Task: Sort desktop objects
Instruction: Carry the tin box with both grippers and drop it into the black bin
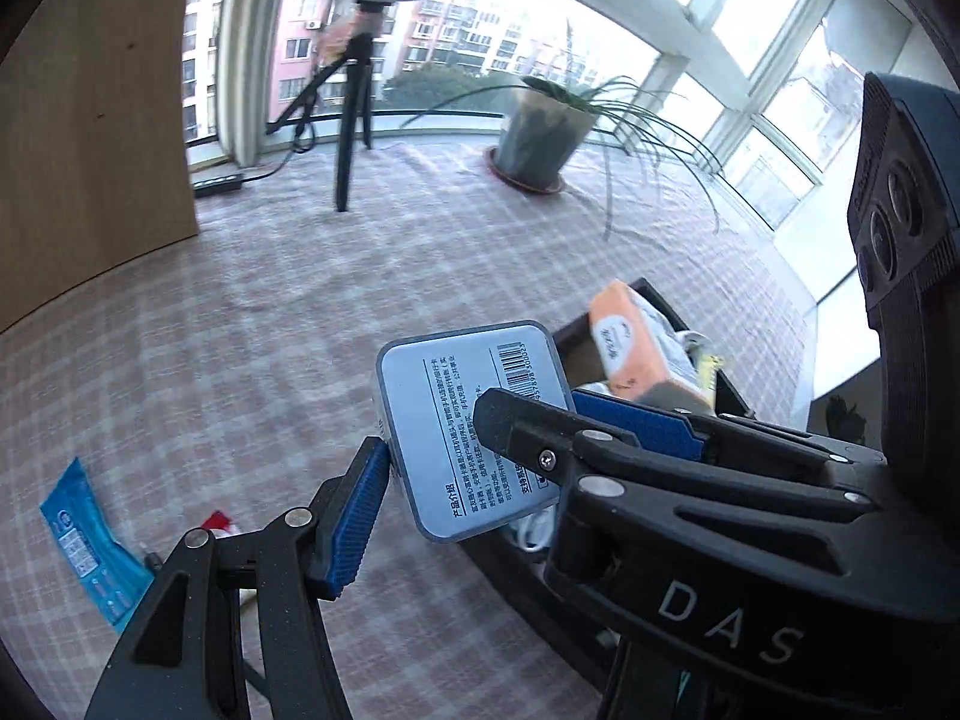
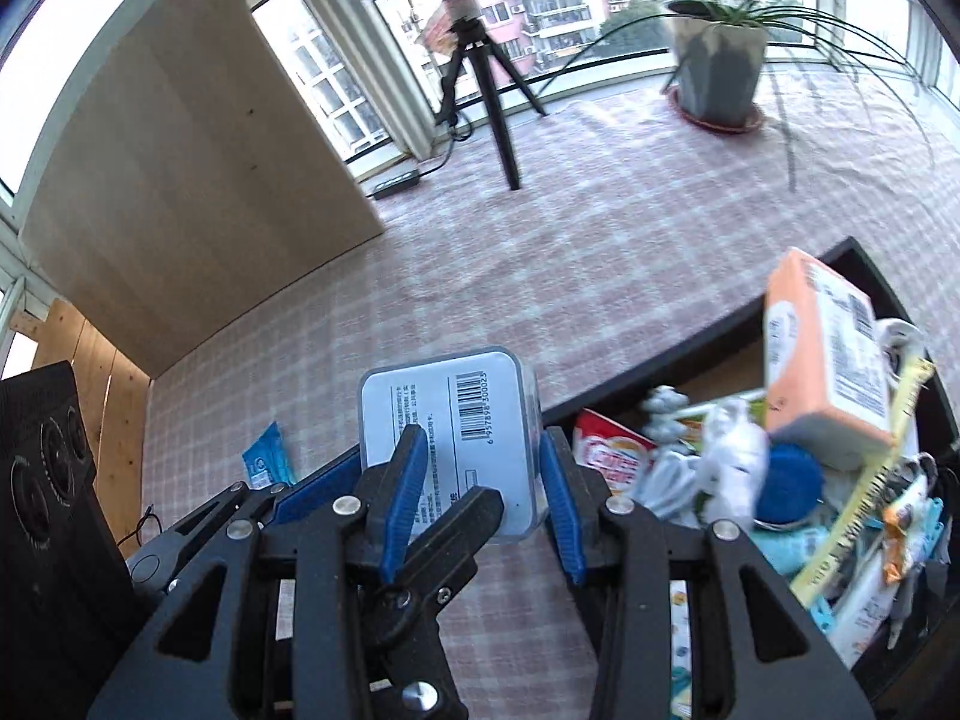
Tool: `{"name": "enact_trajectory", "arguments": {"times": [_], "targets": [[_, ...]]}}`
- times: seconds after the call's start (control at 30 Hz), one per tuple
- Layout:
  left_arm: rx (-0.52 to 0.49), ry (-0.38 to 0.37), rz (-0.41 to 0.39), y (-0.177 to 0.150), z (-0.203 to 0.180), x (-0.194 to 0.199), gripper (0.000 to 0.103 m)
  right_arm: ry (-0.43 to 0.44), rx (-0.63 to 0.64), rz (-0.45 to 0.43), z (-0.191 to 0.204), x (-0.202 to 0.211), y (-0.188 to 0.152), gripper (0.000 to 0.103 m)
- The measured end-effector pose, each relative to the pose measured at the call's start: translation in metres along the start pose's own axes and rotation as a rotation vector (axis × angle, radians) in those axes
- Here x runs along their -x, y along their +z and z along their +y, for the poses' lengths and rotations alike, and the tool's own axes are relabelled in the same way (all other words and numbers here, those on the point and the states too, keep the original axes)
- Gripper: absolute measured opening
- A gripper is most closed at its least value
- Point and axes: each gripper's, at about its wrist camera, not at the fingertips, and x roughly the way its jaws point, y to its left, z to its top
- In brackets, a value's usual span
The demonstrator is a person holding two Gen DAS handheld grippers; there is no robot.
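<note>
A flat white box with a barcode label (image 1: 468, 426) (image 2: 450, 432) hangs in the air at the rim of a dark tray (image 1: 606, 336) (image 2: 660, 354) full of small items. My left gripper (image 1: 516, 462) holds the box between its blue pads (image 1: 351, 516). My right gripper (image 2: 480, 486) also has its blue pads (image 2: 405, 492) on the box's two sides. In the left wrist view the right gripper's black finger crosses in front of the box.
An orange tissue pack (image 2: 822, 354) (image 1: 630, 342) stands atop the tray's pile. A blue packet (image 1: 90, 540) (image 2: 267, 459) and a red-and-white scrap (image 1: 219, 522) lie on the checked tablecloth. A tripod (image 2: 486, 72), a potted plant (image 2: 720, 54) and a wooden board (image 2: 180, 180) stand farther back.
</note>
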Motion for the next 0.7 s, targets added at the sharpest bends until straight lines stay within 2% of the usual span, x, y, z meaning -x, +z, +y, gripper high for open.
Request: {"name": "enact_trajectory", "arguments": {"times": [0.2, 0.37, 0.6, 0.7], "targets": [[-0.108, -0.066, 0.039, -0.008, -0.075, -0.022, 0.055, -0.058, -0.109, -0.035, -0.070, 0.037, -0.018, 0.039], [-0.174, -0.108, 0.068, -0.014, -0.122, -0.036, 0.056, -0.091, -0.171, -0.050, -0.115, 0.060, -0.031, 0.039], [-0.185, -0.142, 0.098, -0.016, -0.148, -0.045, 0.054, -0.077, -0.225, -0.059, -0.150, 0.074, -0.041, 0.041], [-0.195, -0.130, 0.087, -0.019, -0.151, -0.041, 0.054, -0.060, -0.230, -0.069, -0.154, 0.077, -0.043, 0.043]]}}
